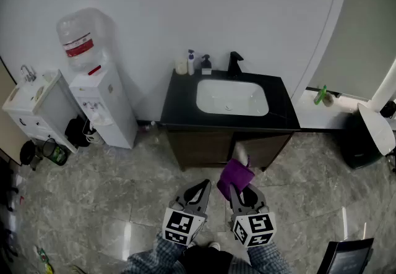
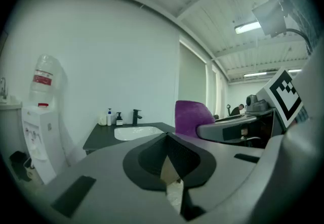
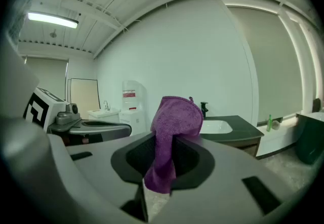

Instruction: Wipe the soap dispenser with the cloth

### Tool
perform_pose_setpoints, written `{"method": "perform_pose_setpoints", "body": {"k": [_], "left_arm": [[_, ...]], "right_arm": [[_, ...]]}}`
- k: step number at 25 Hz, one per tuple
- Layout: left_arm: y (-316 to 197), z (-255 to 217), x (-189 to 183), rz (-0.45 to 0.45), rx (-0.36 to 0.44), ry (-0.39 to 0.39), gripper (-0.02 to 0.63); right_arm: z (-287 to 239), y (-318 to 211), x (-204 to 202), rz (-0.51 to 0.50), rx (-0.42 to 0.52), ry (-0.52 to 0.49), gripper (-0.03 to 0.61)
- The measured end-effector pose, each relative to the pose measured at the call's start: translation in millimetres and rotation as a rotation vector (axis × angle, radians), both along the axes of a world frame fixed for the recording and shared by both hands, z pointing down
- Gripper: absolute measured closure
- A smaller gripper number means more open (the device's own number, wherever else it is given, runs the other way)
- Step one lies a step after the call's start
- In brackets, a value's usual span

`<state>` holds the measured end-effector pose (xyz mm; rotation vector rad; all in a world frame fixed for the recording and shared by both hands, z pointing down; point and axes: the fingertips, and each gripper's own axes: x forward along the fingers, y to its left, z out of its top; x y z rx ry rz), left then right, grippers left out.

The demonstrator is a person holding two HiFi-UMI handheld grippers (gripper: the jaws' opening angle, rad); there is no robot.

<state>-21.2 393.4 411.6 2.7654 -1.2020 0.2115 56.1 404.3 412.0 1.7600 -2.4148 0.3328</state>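
Observation:
The dark soap dispenser (image 1: 206,64) stands at the back left of the black counter (image 1: 179,106), beside a white pump bottle (image 1: 190,62) and left of the black faucet (image 1: 234,64). It also shows small and far off as the dark soap dispenser (image 2: 119,119) in the left gripper view. My right gripper (image 1: 237,190) is shut on a purple cloth (image 1: 236,175), which bunches up above the jaws, purple cloth (image 3: 174,119). My left gripper (image 1: 203,185) is shut with nothing in it, jaws meeting at a point, left gripper (image 2: 168,136). Both hang over the floor in front of the vanity, well short of the counter.
A white basin (image 1: 232,98) is set in the counter. A water cooler (image 1: 93,81) and a small white unit (image 1: 31,96) stand to the left. On the right are a ledge with a green bottle (image 1: 320,94) and a dark bin (image 1: 362,137).

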Motion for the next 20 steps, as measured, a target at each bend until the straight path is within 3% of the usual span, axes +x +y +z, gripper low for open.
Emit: {"method": "perform_pose_setpoints", "body": {"k": [20], "left_arm": [[10,-2,-4,-0.026,-0.007,-0.004,0.612]], "right_arm": [[4,7,10,0.027,-0.015,-0.032,0.497]]}}
